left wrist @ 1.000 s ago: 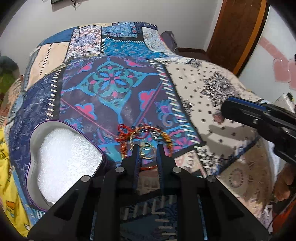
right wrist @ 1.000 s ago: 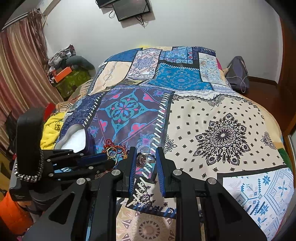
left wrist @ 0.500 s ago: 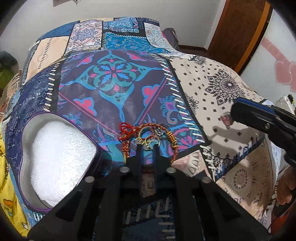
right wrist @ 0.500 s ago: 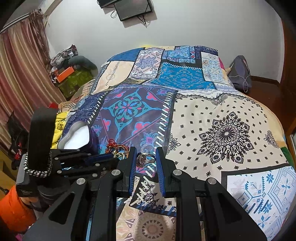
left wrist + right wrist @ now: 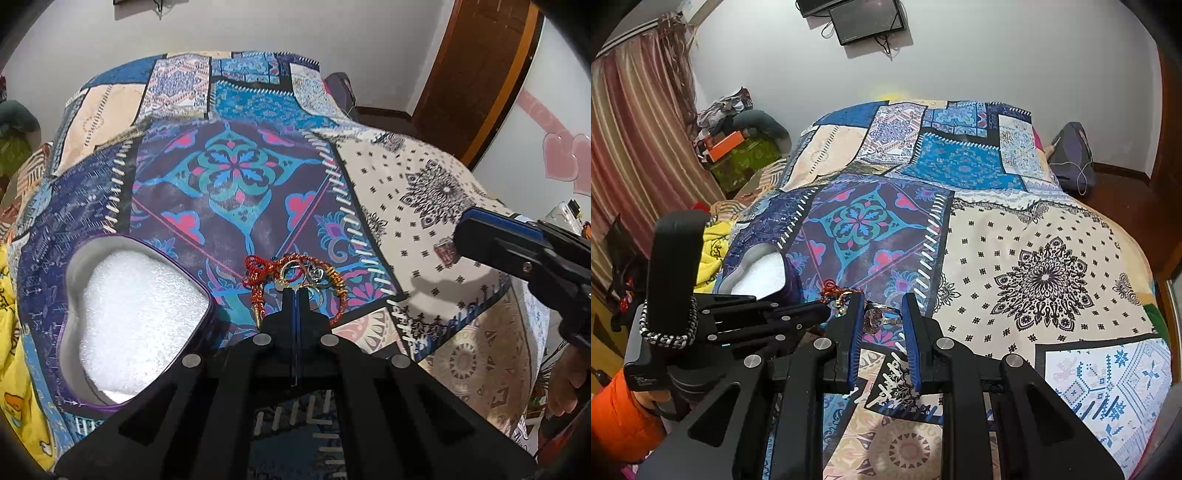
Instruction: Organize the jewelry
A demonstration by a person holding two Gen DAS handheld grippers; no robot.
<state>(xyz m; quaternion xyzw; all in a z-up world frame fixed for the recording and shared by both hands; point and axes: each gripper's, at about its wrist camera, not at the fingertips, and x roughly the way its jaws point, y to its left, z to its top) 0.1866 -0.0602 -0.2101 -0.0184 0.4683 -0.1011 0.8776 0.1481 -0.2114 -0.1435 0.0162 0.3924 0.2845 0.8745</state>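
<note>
The left gripper is pinching a gold ring from the jewelry pile; the right gripper holds a silver ring (next, probably, lift into the heart box).

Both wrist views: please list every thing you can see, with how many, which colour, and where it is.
Bedspread: one, patchwork of blue, purple and cream; covers the bed.
Heart-shaped box: one, purple rim, white foam inside; open on the bedspread, left in the left wrist view.
Jewelry pile: one tangle, red beads with gold and silver rings; beside the box.
Silver ring: one; between the right gripper's fingers.
Screen: one, black; on the wall.
Bag: one, dark purple; on the floor beside the bed.
Curtain: one, striped pink.
Left gripper: black, shut, its tip in the pile.
Right gripper: black, blue pads, holding the ring.
</note>
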